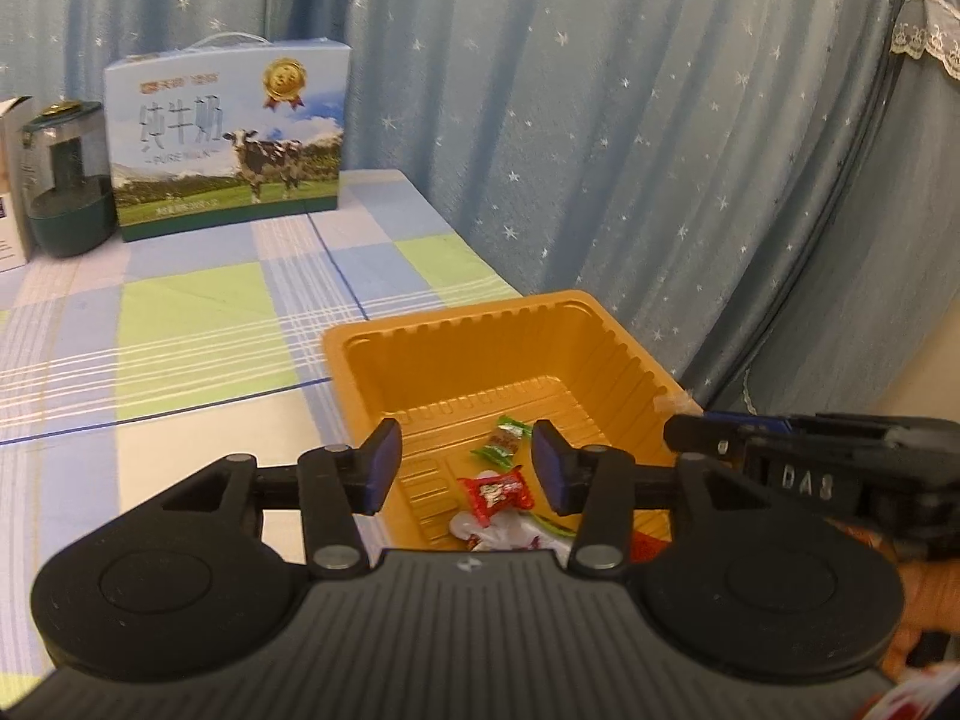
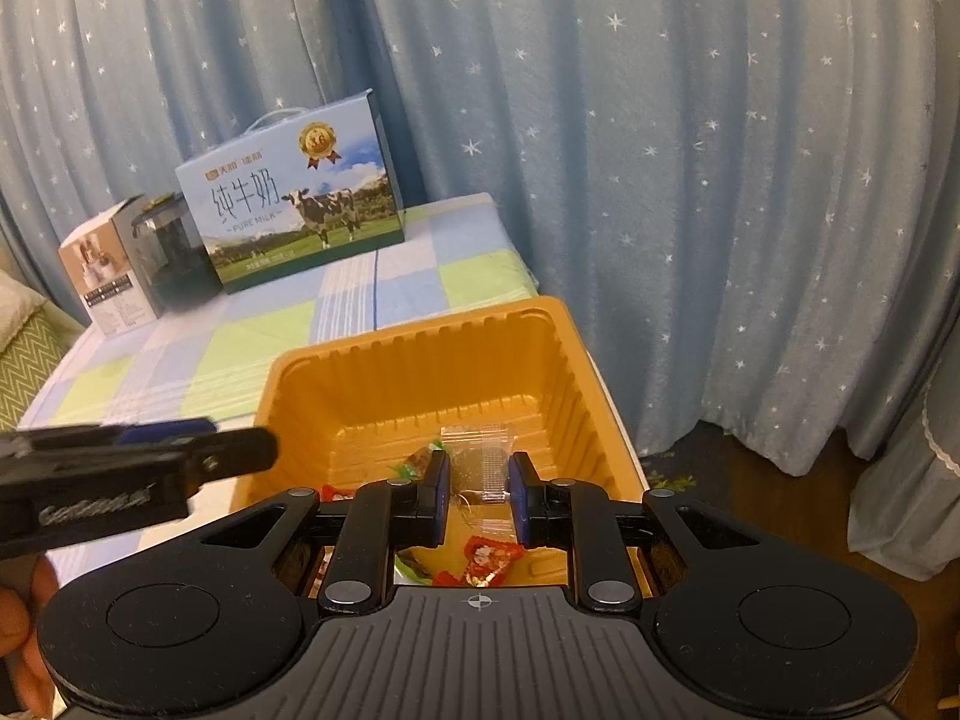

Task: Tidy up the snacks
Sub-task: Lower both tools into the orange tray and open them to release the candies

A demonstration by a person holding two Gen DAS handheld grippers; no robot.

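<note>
An orange plastic tray (image 1: 456, 324) sits at the right end of the checked tablecloth (image 1: 180, 330). In it lie a green-wrapped candy (image 1: 503, 439), a red-wrapped candy (image 1: 497, 491) and a white wrapper (image 1: 510, 531). My left gripper (image 1: 465, 468) hovers open over the tray's near-left part, nothing between its pads. In the right wrist view my right gripper (image 2: 478, 492) is shut on a clear plastic packet (image 2: 480, 462) above the tray (image 2: 420, 330); red candies (image 2: 489, 558) lie below it. Each gripper shows from the side in the other's view, the right gripper (image 1: 690, 438) and the left gripper (image 2: 258, 450).
A blue milk carton box with a cow picture (image 1: 228, 138) stands at the table's far side, a dark green jar-like appliance (image 1: 66, 180) and a white box (image 2: 108, 276) to its left. Star-patterned blue curtains (image 1: 600, 120) hang close behind and to the right. The table edge runs just right of the tray.
</note>
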